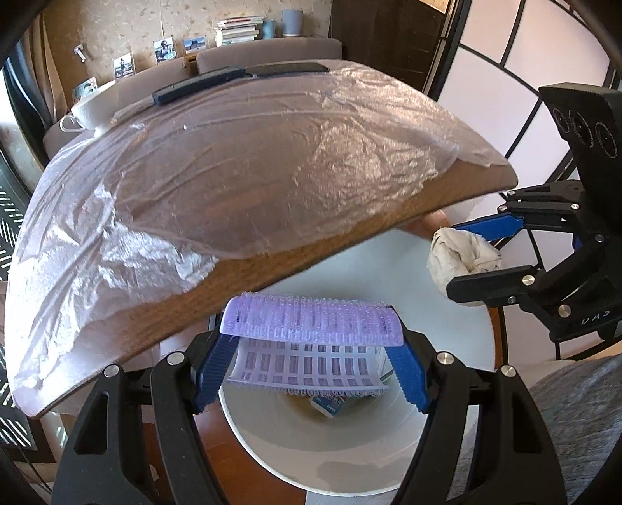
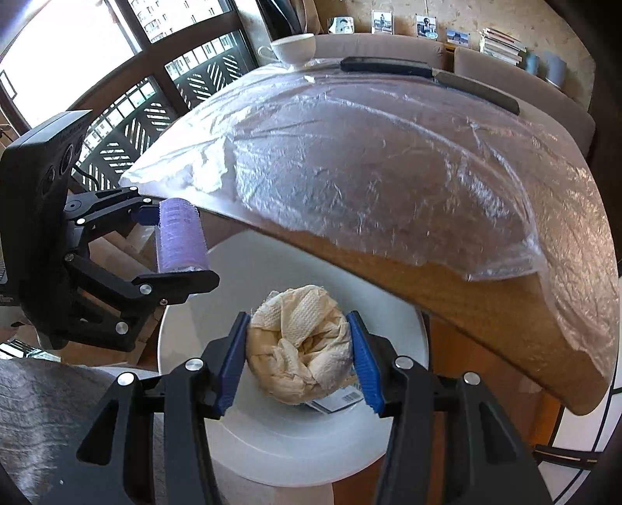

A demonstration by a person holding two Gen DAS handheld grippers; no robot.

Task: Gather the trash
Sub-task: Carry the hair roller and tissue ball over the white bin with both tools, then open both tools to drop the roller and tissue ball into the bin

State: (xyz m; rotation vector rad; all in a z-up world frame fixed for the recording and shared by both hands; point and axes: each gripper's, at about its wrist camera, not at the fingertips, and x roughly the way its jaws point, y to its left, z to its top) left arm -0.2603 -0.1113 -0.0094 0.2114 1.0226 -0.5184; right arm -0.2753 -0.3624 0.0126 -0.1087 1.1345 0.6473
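Left wrist view: left gripper (image 1: pixel 311 361) is clamped on a curled purple blister pack (image 1: pixel 311 324), blue pads (image 1: pixel 406 367) pressing both ends, pack bowed between them. It hangs over the open mouth of a white trash bin (image 1: pixel 272 439) standing below the table edge. Down inside the bin lies a small white and blue wrapper (image 1: pixel 325 405), on a brownish stain at the bottom. To the right, the right gripper (image 1: pixel 480 248) is closed on a crumpled paper napkin (image 1: pixel 458 250), also above the bin, near its rim. The wooden table (image 1: pixel 280 268) fills the upper frame, mostly covered by a wrinkled clear plastic sheet (image 1: pixel 217 163). At the far side of the table sit a white cup (image 1: pixel 93 107) and a long dark knife-like object (image 1: pixel 237 79); exact type is hard to tell. Books (image 1: pixel 237 30) and small photos (image 1: pixel 165 50) stand on a ledge behind.

Right wrist view: right gripper (image 2: pixel 301 357) pinches the napkin (image 2: pixel 301 345) from both sides, directly over the bin (image 2: pixel 272 443). A label with a barcode (image 2: pixel 336 402) shows under the napkin inside the bin. At left the left gripper (image 2: pixel 180 237) holds the purple pack (image 2: pixel 179 235) above the bin rim, just beside the table corner (image 2: pixel 447 295). Plastic sheet (image 2: pixel 369 167), cup (image 2: pixel 293 46) and dark object (image 2: pixel 423 75) show again.
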